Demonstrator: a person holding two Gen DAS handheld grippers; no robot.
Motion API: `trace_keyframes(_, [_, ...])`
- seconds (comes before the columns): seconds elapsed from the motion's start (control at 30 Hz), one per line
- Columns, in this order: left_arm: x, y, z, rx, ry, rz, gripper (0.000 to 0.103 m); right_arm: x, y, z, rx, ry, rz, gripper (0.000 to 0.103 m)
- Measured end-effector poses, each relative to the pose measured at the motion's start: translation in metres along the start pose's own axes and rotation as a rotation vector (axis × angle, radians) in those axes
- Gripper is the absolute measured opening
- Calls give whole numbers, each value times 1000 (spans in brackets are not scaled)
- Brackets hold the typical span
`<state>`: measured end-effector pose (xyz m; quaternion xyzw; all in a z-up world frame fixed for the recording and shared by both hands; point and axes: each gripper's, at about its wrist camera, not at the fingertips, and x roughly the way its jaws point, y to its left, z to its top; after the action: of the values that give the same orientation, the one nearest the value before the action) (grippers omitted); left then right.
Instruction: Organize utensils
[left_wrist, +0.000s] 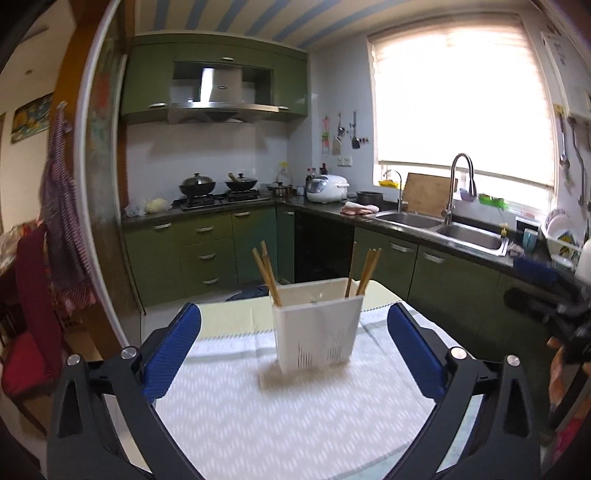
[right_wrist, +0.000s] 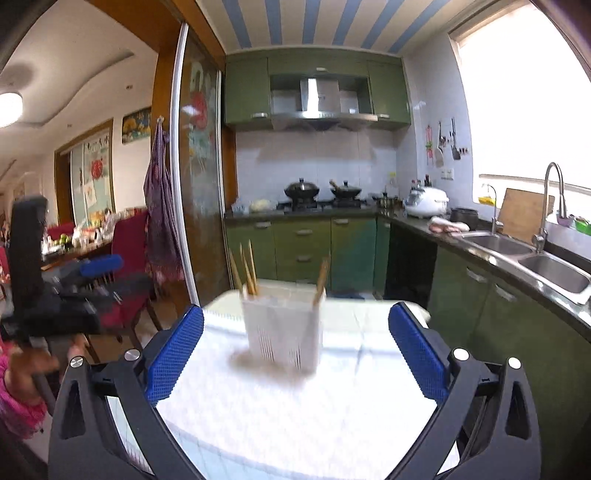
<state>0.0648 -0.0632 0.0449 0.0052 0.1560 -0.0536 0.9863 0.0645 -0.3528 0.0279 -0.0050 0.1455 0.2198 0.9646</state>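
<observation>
Both tongs gape wide, nothing between the blue pads: my left gripper (left_wrist: 293, 347) and my right gripper (right_wrist: 295, 349) each frame the white utensil holder (left_wrist: 317, 325) from back here, well clear of its walls. That holder stands upright on the white patterned cloth (left_wrist: 288, 413), toward the far end of the small table (left_wrist: 236, 314). It has compartments: a bunch of wooden chopsticks (left_wrist: 266, 273) leans out of the left one, another bunch (left_wrist: 365, 271) leans out of the right one, tips up. Through my right camera the holder (right_wrist: 282, 332) is blurred, but the same two bunches show.

Open cloth lies between my pads and the holder, bare on both sides of it. Beyond the table's far edge, floor and green cabinets (left_wrist: 210, 251). Off to the right, the counter with its double sink (left_wrist: 469, 236) runs near the table's side. My other gripper's handle (left_wrist: 546, 295) shows at the right rim of the left view.
</observation>
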Motion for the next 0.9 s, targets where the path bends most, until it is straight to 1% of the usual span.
trace_keyframes(0.1, [-24, -4, -12, -21, 0, 14, 96, -24, 5, -20, -1, 11, -12, 98])
trace_keyframes(0.2, [-47, -10, -18, -16, -22, 40, 96, -45, 13, -35, -14, -10, -42, 98])
trace_keyframes(0.27, [-60, -13, -19, -14, -53, 58, 96, -58, 19, -40, -20, -18, -77, 98])
trace_keyframes(0.33, [-71, -12, -21, -23, -80, 72, 96, -64, 22, -44, 1, -9, -74, 98])
trace_keyframes(0.4, [-76, -10, -24, -42, -89, 77, 96, -64, 22, -44, 8, 7, -76, 98])
trace_keyframes(0.47, [-74, -6, -28, -78, -58, 69, 96, -68, 22, -49, 9, 19, -95, 98])
trace_keyframes(0.53, [-69, -2, -32, -90, -16, 56, 96, -71, 21, -53, 14, 22, -109, 98])
trace_keyframes(0.67, [-62, -2, -44, -72, 36, 82, 96, -62, 21, -48, 12, 27, -116, 98])
trace_keyframes(0.77, [-61, 1, -48, -74, 50, 85, 96, -57, 24, -48, 6, 37, -104, 98])
trace_keyframes(0.9, [-62, 4, -45, -77, 39, 99, 96, -52, 26, -45, -7, 41, -98, 98])
